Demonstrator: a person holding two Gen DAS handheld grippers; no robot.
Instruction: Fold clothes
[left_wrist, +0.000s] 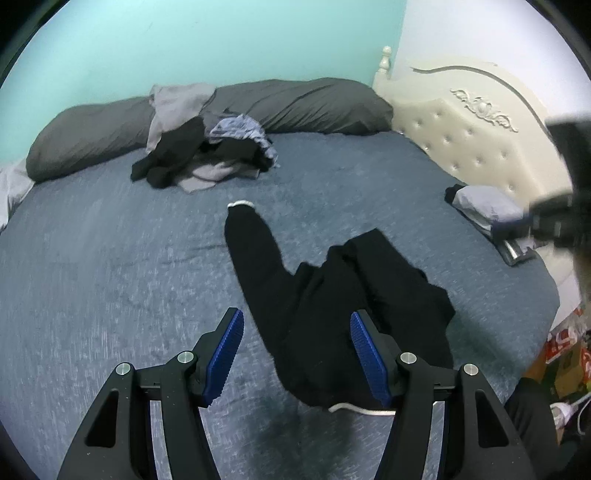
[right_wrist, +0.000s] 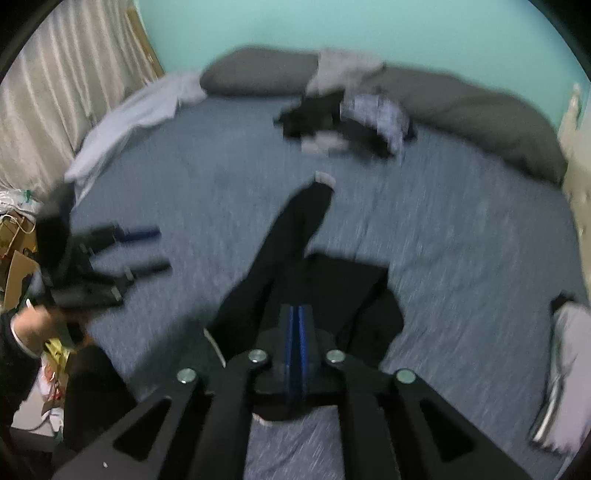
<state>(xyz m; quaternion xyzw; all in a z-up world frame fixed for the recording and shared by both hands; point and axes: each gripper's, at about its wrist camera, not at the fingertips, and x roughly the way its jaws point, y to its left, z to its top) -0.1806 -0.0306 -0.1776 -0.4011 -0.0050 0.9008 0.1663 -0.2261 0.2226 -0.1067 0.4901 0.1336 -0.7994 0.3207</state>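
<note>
Left of the black garment (left_wrist: 332, 302) the bed (left_wrist: 110, 277) lies bare; beyond it, a clothes pile (left_wrist: 207, 155); right, folded clothes (left_wrist: 484, 206).

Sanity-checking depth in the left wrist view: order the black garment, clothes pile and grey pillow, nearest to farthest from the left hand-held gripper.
1. black garment: just ahead of the left hand-held gripper, partly between its open jaws.
2. clothes pile: mid-bed, upper left.
3. grey pillow: along the far wall.

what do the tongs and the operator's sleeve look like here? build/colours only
Both tongs, left and right, share a build: black arms with triangular cut-outs, silver round pivot bolts, blue ribbed pads. No cables visible. The hand shows a dark sleeve with a light cuff.
</note>
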